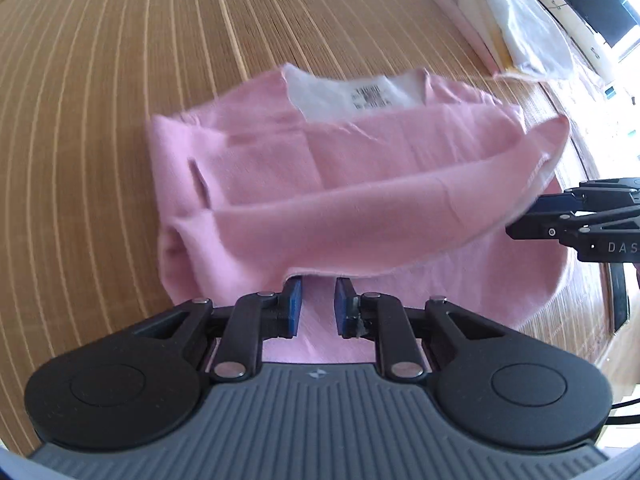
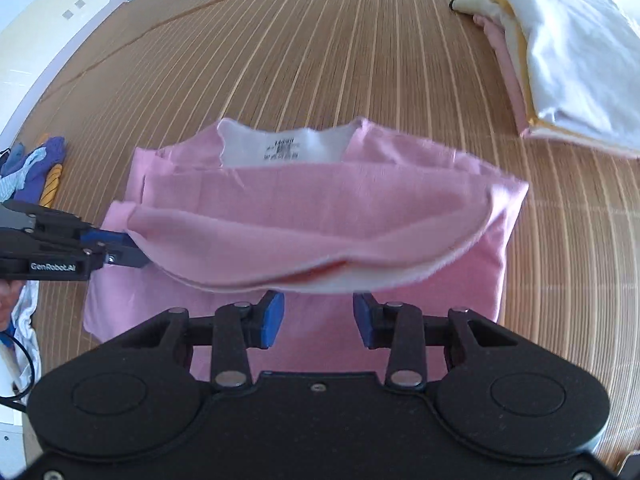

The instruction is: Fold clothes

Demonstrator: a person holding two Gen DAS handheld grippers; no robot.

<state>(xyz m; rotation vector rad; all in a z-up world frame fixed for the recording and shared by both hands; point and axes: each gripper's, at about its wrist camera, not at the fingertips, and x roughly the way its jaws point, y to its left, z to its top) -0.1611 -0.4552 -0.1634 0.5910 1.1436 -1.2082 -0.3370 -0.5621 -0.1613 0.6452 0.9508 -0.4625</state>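
**Pink shirt half folded on the mat**

Your pink shirt (image 2: 304, 216) lay on the striped bamboo mat (image 2: 280, 60), right in front of both claws. Its neck end pointed away from you, and you could see the white inside of the collar with a printed label (image 2: 282, 149). The bottom part of the shirt was lifted up and hung in a soft curve over the rest of it.

Your left gripper (image 1: 319, 307) had its two blue pads (image 1: 295, 307) apart, with a gap between them. The lifted pink edge hung just past the tips. From the other camera, that claw reached in from the side and its tip touched the shirt's left edge.

Your right gripper (image 2: 319, 320) had its pads apart too, with nothing between them. The drooping edge of the shirt hung just above the tips.

A stack of folded clothes (image 2: 560, 64), white on top with yellow and pink under it, sat far off to the right on the mat. A small heap of purple and blue clothes (image 2: 36, 168) lay at the left edge.
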